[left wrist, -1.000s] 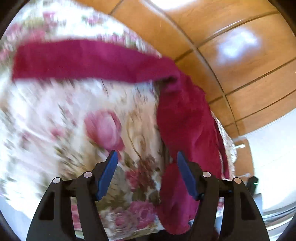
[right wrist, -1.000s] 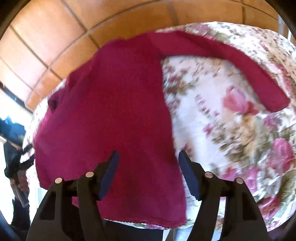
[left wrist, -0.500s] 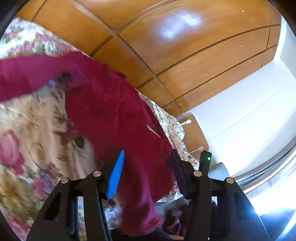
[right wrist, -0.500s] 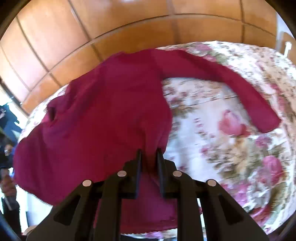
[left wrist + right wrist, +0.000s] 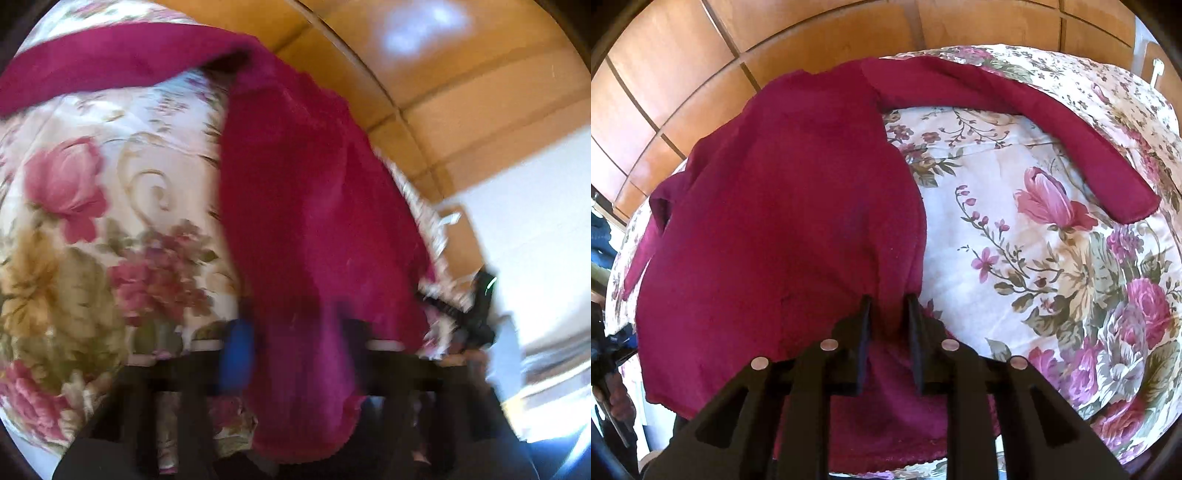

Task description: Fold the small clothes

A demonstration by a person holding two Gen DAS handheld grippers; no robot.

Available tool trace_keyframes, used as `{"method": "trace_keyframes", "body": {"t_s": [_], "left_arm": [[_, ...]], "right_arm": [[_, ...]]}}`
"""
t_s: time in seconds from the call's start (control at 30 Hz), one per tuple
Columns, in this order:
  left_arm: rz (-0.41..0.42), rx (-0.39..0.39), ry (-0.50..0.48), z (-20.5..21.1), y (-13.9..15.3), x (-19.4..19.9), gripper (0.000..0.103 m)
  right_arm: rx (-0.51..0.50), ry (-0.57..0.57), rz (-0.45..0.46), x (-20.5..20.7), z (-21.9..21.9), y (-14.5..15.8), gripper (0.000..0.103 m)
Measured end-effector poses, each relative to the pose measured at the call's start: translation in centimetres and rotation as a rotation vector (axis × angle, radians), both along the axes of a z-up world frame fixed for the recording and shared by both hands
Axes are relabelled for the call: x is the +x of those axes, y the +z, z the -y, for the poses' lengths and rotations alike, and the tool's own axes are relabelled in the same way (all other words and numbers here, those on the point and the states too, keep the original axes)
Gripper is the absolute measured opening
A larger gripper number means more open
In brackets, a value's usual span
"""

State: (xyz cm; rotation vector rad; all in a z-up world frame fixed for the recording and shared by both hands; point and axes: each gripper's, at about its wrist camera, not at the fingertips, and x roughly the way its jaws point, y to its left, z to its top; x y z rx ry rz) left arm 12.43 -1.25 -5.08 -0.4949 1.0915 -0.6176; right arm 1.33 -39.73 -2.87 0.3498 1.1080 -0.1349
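A crimson long-sleeved sweater (image 5: 314, 221) (image 5: 783, 221) lies spread on a floral bedspread (image 5: 110, 184) (image 5: 1034, 277). One sleeve (image 5: 1015, 122) stretches out to the right in the right wrist view; the same sleeve (image 5: 110, 62) runs off to the left in the left wrist view. My right gripper (image 5: 889, 302) is shut on the sweater's side edge near the hem. My left gripper (image 5: 295, 343) is blurred, its jaws closing on the hem cloth that fills the gap between them.
Wooden wall panels (image 5: 812, 29) (image 5: 461, 92) rise behind the bed. A black device with a green light (image 5: 484, 295) and a wooden stand (image 5: 461, 240) sit past the bed's right edge. A person (image 5: 605, 258) stands at the far left.
The left gripper swung across to the sweater's lower body and closed around the hem. The right gripper closed on the sweater's edge half a second ago and has stayed put.
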Motion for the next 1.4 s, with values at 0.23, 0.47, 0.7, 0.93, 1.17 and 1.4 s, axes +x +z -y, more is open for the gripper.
{"method": "trace_keyframes", "body": {"t_s": [0.23, 0.47, 0.7, 0.93, 1.17, 1.4], "left_arm": [[0.064, 0.087, -0.015, -3.2, 3.8, -0.6, 0.012], [-0.035, 0.185, 0.012, -2.7, 0.6, -1.0, 0.029], [0.135, 0.233, 0.178, -3.9, 5.0, 0.3, 0.045], [0.200, 0.268, 0.088, 2.8, 5.2, 3.0, 0.051], [0.251, 0.418, -0.003, 9.1, 3.0, 4.5, 0.051], [0.252, 0.516, -0.025, 10.4, 0.6, 6.5, 0.051]], "right_arm": [[0.068, 0.123, 0.098, -2.0, -1.2, 3.9, 0.013], [0.082, 0.137, -0.023, -3.2, -1.9, 0.5, 0.017], [-0.120, -0.170, 0.113, -3.2, 5.9, 4.3, 0.049], [-0.423, -0.236, -0.034, 0.8, 11.5, -0.3, 0.045], [-0.484, -0.274, 0.043, -0.5, 13.1, 2.5, 0.004], [-0.382, -0.399, 0.293, -3.2, 17.3, 13.1, 0.004]]}}
